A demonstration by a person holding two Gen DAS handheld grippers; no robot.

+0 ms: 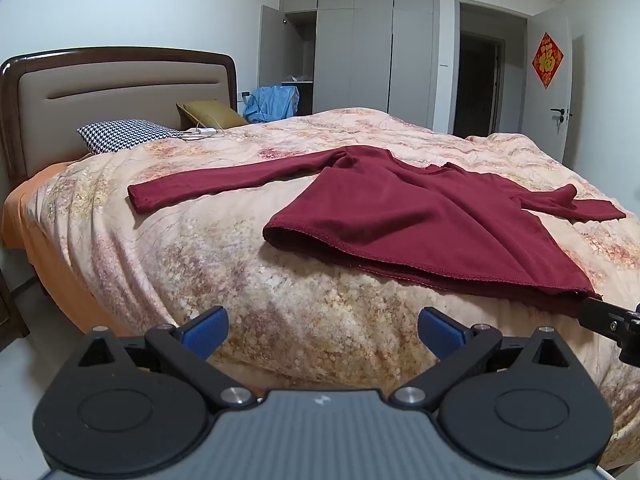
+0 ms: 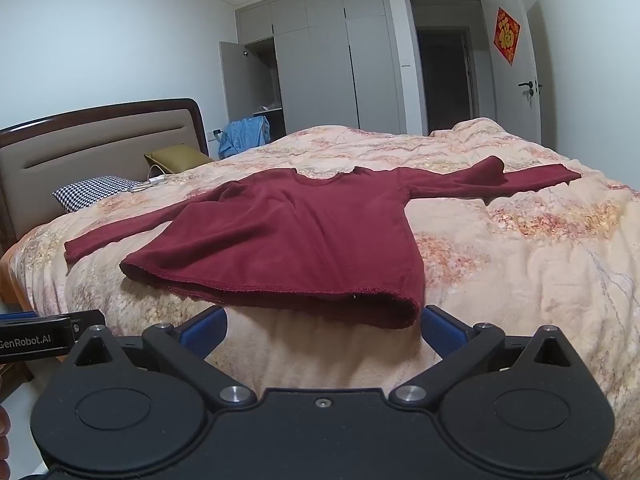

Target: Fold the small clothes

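Note:
A dark red long-sleeved top (image 1: 400,208) lies flat on the bed, hem toward me and both sleeves spread out; it also shows in the right wrist view (image 2: 304,236). My left gripper (image 1: 322,332) is open and empty, just short of the bed's near edge, to the left of the hem. My right gripper (image 2: 322,330) is open and empty, with its blue pads at the hem's right corner. The right gripper's tip shows in the left wrist view (image 1: 612,320) by that corner.
The bed carries a floral quilt (image 1: 240,280). A houndstooth pillow (image 1: 124,134), an olive pillow (image 1: 210,114) and a white charger with cable (image 1: 202,132) lie near the headboard (image 1: 120,88). A grey wardrobe (image 1: 372,52) and a doorway (image 1: 480,76) stand beyond.

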